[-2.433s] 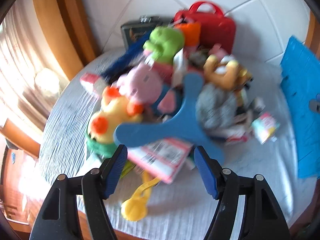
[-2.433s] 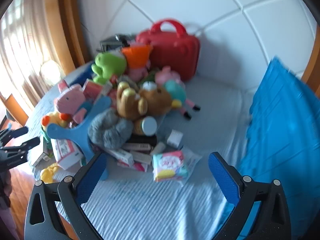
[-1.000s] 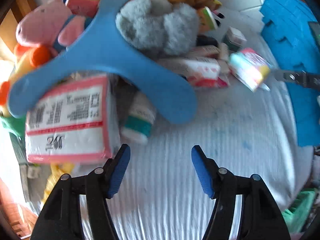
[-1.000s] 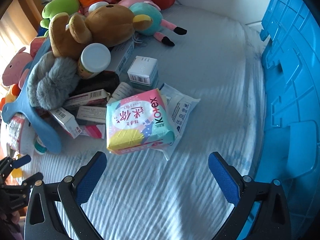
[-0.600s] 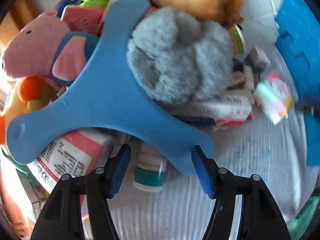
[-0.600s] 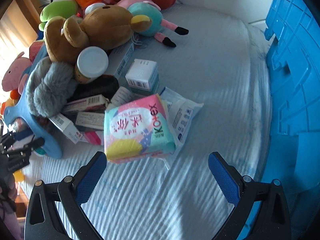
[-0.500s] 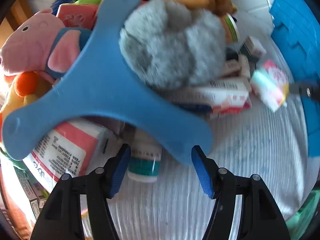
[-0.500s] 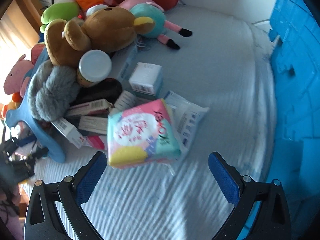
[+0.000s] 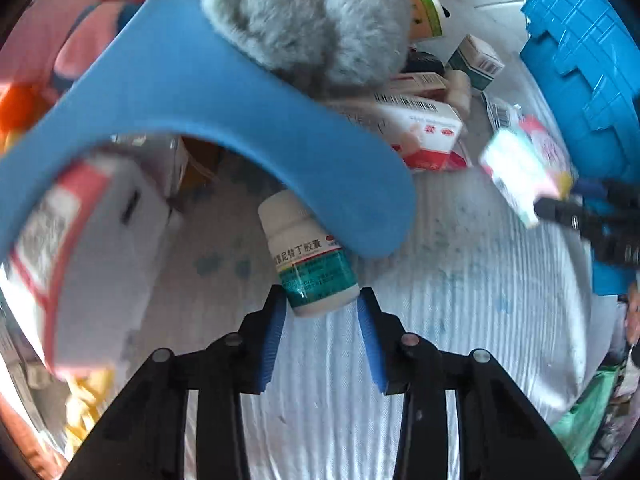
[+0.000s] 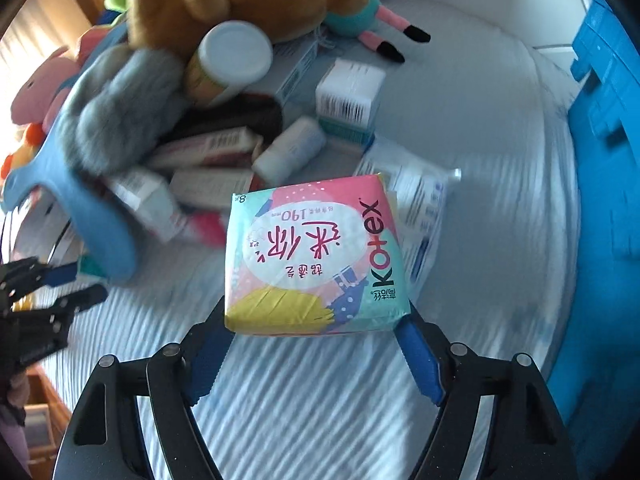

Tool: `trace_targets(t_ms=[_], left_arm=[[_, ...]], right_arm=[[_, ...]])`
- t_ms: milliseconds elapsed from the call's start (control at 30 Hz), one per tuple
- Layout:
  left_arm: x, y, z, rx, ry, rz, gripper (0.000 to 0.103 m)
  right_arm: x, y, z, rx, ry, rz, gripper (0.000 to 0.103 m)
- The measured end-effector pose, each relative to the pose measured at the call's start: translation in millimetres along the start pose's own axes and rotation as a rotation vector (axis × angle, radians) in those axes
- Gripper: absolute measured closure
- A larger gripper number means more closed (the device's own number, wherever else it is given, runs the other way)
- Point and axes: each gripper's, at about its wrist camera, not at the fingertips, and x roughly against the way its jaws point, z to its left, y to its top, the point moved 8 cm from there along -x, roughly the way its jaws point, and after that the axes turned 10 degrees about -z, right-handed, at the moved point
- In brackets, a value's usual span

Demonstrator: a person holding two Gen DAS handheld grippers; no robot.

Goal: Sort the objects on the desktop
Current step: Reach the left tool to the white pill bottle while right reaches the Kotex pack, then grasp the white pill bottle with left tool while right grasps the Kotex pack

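Closing on both sides has just been recorded: the left gripper (image 9: pixel 322 312) is clamped on the medicine bottle (image 9: pixel 308 258) at 12 o'clock, the right gripper (image 10: pixel 314 338) on the pad packet (image 10: pixel 312 254) (both pickups judged secured, lifting pending).

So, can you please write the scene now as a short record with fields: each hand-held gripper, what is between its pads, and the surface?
left hand-held gripper: jaws have just been closing, pads at the base of the medicine bottle
right hand-held gripper: jaws have just been closing, pads at both sides of the pad packet
surface: white ribbed cloth
right edge: blue crate
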Motion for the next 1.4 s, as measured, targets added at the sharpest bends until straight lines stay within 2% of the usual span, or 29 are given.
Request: trace_targets(t_ms=[100, 333, 400, 500, 567, 600, 633, 700, 800, 867, 900, 933, 967, 1000, 1067, 1233, 1267, 1333, 1400], left_arm=[[8, -15, -4, 0.008, -0.020, 0.008, 0.067], [21, -30, -7, 0.018, 0.009, 0.016, 0.067], [26, -29, -7, 0.034, 0.014, 0.025, 0.066], [38, -25, -8, 0.065, -0.004, 0.022, 0.066], [44, -19, -7, 0.081, -0.002, 0.008, 0.054], [45, -14, -3, 0.098, 0.026, 0.001, 0.039], [38, -1, 3, 0.110, 0.044, 0.000, 0.035], [28, 9, 4, 0.135, 0.068, 0.015, 0.035], [24, -6, -7, 0.123, 0.070, 0.068, 0.035], [24, -10, -11, 0.100, 0.068, 0.073, 0.050], [23, -13, -12, 0.091, 0.067, 0.078, 0.064], [24, -15, -13, 0.092, 0.065, 0.080, 0.067], [27, -14, -13, 0.087, 0.064, 0.067, 0.067], [30, -13, -14, 0.086, 0.059, 0.060, 0.067], [40, -10, -16, 0.080, 0.061, 0.036, 0.068], [84, 12, -18, 0.025, 0.094, -0.091, 0.069], [90, 16, -23, 0.016, 0.096, -0.126, 0.069], [129, 23, -25, -0.008, 0.101, -0.216, 0.069], [151, 41, -19, -0.025, 0.110, -0.281, 0.069]], right_arm=[[8, -26, -1, -0.015, 0.020, 0.024, 0.025], [8, -63, 0, -0.018, 0.040, 0.065, 0.022], [10, -63, -2, -0.036, 0.039, 0.056, 0.012], [17, -59, -3, -0.043, 0.034, 0.033, 0.004], [22, -56, -2, -0.044, 0.036, 0.022, 0.001], [23, -55, -2, -0.044, 0.038, 0.019, 0.000], [22, -53, -2, -0.043, 0.033, 0.019, 0.000], [20, -50, -2, -0.045, 0.020, 0.023, 0.000], [14, -49, -1, -0.046, 0.011, 0.037, 0.000], [11, -47, -1, -0.033, 0.002, 0.040, 0.000], [9, -47, -1, -0.028, -0.006, 0.043, 0.000], [7, -45, -1, -0.018, -0.014, 0.042, 0.000], [6, -44, -1, -0.009, -0.023, 0.039, 0.004], [7, -43, -1, -0.002, -0.034, 0.036, 0.022], [12, -40, 0, 0.004, -0.038, 0.019, 0.023], [46, -21, 9, 0.021, -0.017, -0.076, 0.023], [58, -15, 11, 0.025, -0.009, -0.107, 0.023], [90, -8, 18, 0.036, 0.000, -0.184, 0.023], [116, 18, 10, 0.043, 0.000, -0.255, 0.023]])
